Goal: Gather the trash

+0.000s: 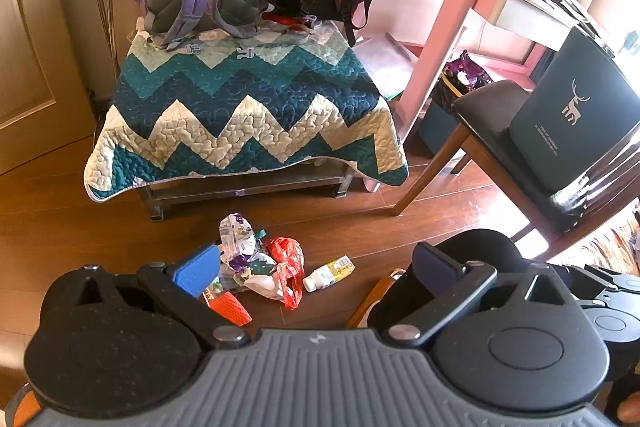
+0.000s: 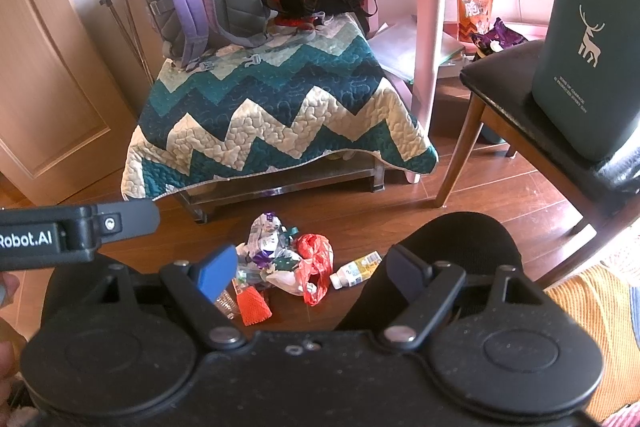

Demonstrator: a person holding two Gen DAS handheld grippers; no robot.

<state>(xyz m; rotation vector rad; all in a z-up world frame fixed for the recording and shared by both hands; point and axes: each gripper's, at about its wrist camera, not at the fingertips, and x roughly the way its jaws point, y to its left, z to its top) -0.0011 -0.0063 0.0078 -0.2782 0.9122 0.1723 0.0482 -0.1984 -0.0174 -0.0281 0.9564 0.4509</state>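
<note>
Both grippers, left gripper (image 1: 316, 267) and right gripper (image 2: 312, 267), hover spread wide, empty; the crumpled wrapper-and-red-plastic-bag trash heap (image 2: 288, 263) lies on the wooden floor just ahead, left of centre, small white bottle (image 2: 356, 271) lengthwise across, right

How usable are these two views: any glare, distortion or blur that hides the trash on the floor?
Left wrist view: strong fisheye bend at the edges, sun glare washing out the floor beside the chair; the trash pile is sharp. Right wrist view: same bending, dark corners, bright patch at the right edge; the small bottle is clear, the near finger pads slightly soft.
</note>
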